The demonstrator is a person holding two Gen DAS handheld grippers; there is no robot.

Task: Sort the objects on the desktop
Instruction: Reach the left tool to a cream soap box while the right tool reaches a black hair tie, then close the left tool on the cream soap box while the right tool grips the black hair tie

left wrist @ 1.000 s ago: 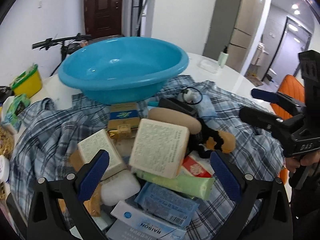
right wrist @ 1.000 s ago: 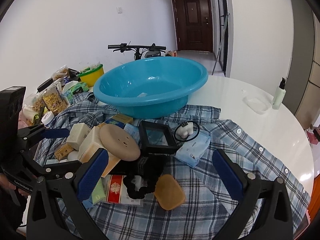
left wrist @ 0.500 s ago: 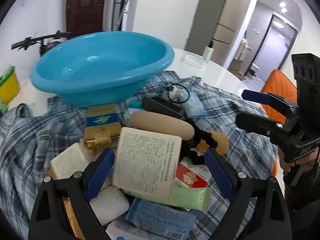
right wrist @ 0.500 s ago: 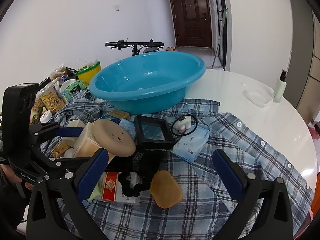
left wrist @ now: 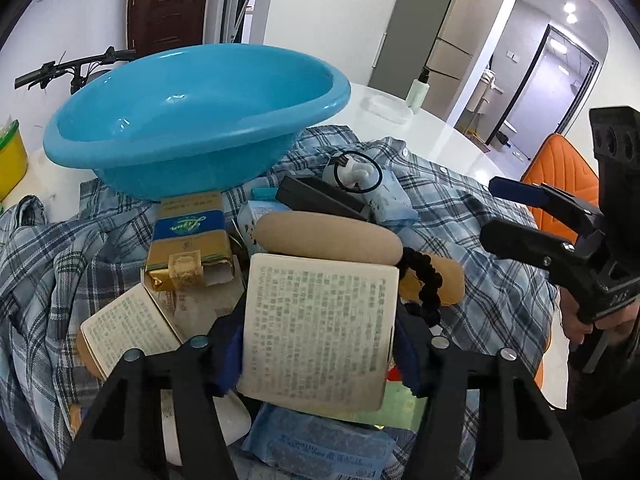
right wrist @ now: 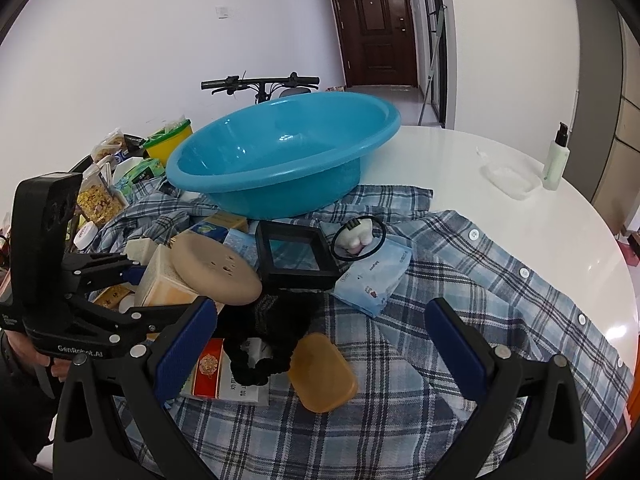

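Observation:
A pile of small objects lies on a plaid shirt (right wrist: 460, 280) in front of a blue basin (left wrist: 192, 120), which also shows in the right wrist view (right wrist: 288, 160). My left gripper (left wrist: 316, 344) is shut on a cream box with printed text (left wrist: 320, 328) at the near side of the pile. My right gripper (right wrist: 320, 340) is open and empty above the shirt, near an orange soap bar (right wrist: 322, 372) and a black hair tie (right wrist: 256, 360). A tan round disc (right wrist: 216, 268) and a black frame box (right wrist: 296, 256) lie in the pile.
A gold and blue pack (left wrist: 188, 240), a tissue pack (right wrist: 372, 276) and a green tube lie around. Snack bags (right wrist: 100, 196) and a yellow tub (right wrist: 168, 144) stand at the left. A pump bottle (right wrist: 556, 160) and clear dish (right wrist: 508, 176) sit on the white table at the right.
My left gripper moved forward and closed on the cream box. My right gripper stayed open and shifted only slightly.

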